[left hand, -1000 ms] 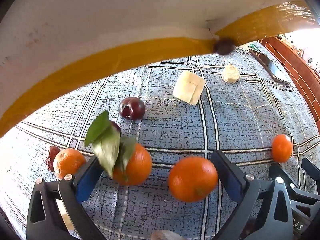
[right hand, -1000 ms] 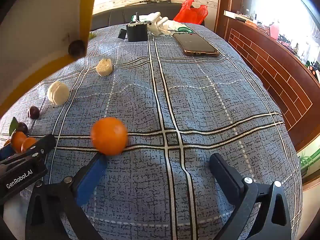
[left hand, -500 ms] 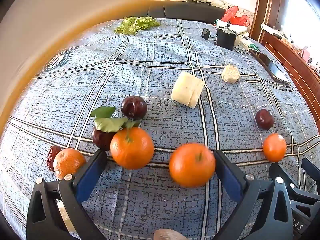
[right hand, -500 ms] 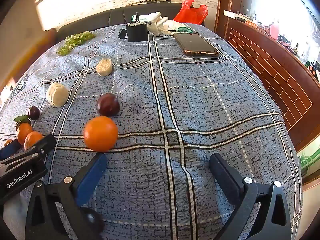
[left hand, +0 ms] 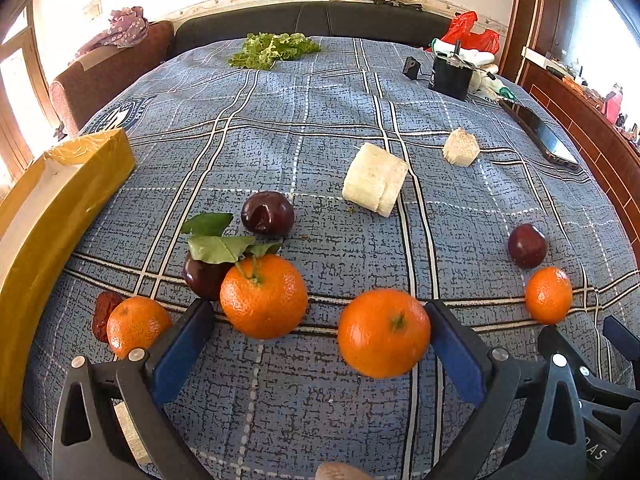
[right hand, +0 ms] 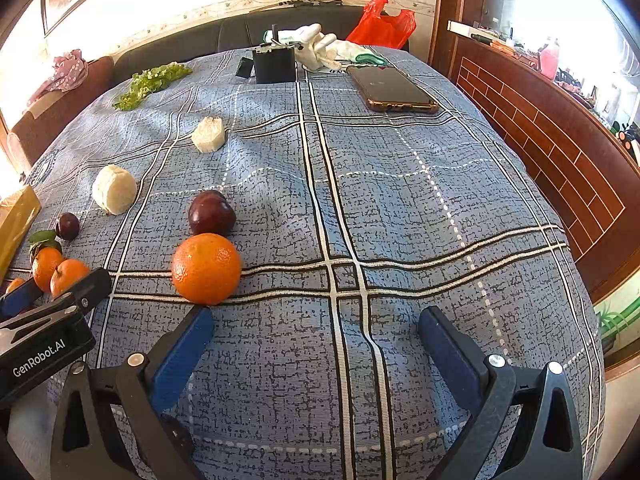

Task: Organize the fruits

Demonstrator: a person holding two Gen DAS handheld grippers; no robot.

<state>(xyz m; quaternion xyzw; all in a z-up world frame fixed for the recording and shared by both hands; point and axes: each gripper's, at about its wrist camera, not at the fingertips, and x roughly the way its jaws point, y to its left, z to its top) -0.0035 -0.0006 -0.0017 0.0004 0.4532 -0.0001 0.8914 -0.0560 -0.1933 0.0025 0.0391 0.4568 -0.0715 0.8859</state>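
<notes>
Several oranges and dark plums lie scattered on a blue checked cloth (left hand: 320, 128). My left gripper (left hand: 316, 332) stands open; an orange (left hand: 384, 332) rests against its right finger, and a leafy orange (left hand: 264, 296) lies just ahead of the left finger. A smaller orange (left hand: 136, 326) and a red date (left hand: 105, 314) lie further left. Plums (left hand: 267, 213) (left hand: 527, 245) and a small orange (left hand: 548, 295) are spread around. My right gripper (right hand: 312, 332) is open and empty, with an orange (right hand: 206, 268) and a plum (right hand: 211, 213) just ahead of its left finger.
A yellow box (left hand: 44, 216) lies at the left edge of the cloth. Two pale peeled chunks (left hand: 376, 184) (left hand: 461, 147), lettuce (left hand: 274, 50), a black box (right hand: 274, 65), a phone (right hand: 394, 90) and a red bag (right hand: 382, 24) sit further back. A wooden wall (right hand: 560, 152) borders the right.
The yellow box that filled the top of both views has swung away and now lies at the left. A plum has appeared by the right gripper's orange. Both grippers stayed open.
</notes>
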